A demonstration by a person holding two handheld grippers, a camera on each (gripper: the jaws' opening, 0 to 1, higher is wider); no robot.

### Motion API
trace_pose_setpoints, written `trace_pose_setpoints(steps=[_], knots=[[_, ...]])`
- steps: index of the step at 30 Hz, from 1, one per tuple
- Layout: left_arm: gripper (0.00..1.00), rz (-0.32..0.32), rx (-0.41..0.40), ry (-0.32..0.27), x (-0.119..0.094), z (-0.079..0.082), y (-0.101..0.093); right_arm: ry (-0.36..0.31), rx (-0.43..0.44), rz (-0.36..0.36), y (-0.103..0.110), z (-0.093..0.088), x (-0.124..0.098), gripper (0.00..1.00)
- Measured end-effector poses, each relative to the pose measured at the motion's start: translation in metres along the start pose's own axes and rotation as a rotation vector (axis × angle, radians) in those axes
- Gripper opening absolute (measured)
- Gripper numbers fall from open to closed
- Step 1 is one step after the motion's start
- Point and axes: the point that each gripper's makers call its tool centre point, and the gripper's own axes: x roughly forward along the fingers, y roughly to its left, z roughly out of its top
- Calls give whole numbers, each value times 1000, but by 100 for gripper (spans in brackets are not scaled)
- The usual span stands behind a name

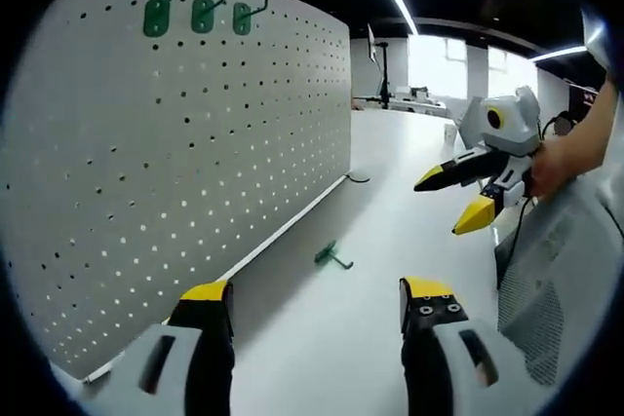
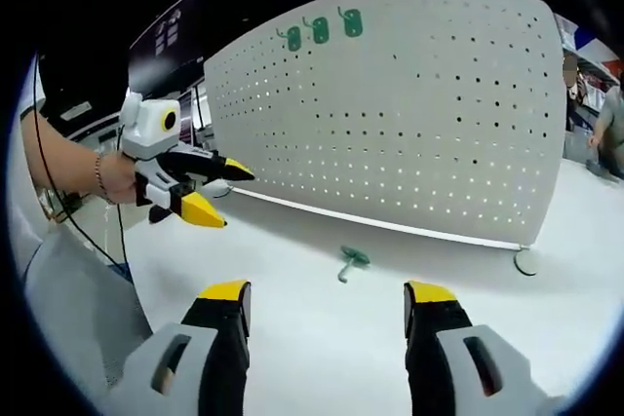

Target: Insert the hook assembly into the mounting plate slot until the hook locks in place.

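Observation:
A white pegboard (image 1: 195,163) (image 2: 409,114) stands upright on the white table. Three green hook assemblies (image 1: 202,14) (image 2: 320,30) hang side by side in its top row. One more green hook (image 1: 331,256) (image 2: 349,261) lies loose on the table in front of the board. My left gripper (image 1: 317,294) (image 2: 234,199) is open, above the table and short of the loose hook. My right gripper (image 2: 327,294) (image 1: 441,208) is open too, held in the air by a hand, with nothing between its jaws.
A small black curved piece (image 1: 357,178) (image 2: 525,262) sits on the table at the board's end. The white table (image 1: 390,231) (image 2: 322,338) stretches out before the board. A person (image 2: 609,124) stands far off beside the board. Desks and equipment (image 1: 400,96) sit in the background.

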Motion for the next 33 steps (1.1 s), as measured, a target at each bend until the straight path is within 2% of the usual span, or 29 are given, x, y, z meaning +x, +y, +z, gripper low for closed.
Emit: trace_pose_setpoints(steps=[9,12,22,28,33], knots=[[72,-27,69,39,10,4,5,-4,-3,0,0,1,0,61],[72,-45,122,68,16,3,3,-6,-6,0,0,1,0,61],[73,-94,185,88,30,9,-2,-5,-3,1,0,1,-1,62],[73,-117,205,111,37,8,2,-3,-2,-1,-1,1,-1,62],[73,-139,234,128,47,13,5,-1,-4,-2,-1,0,-1,62]])
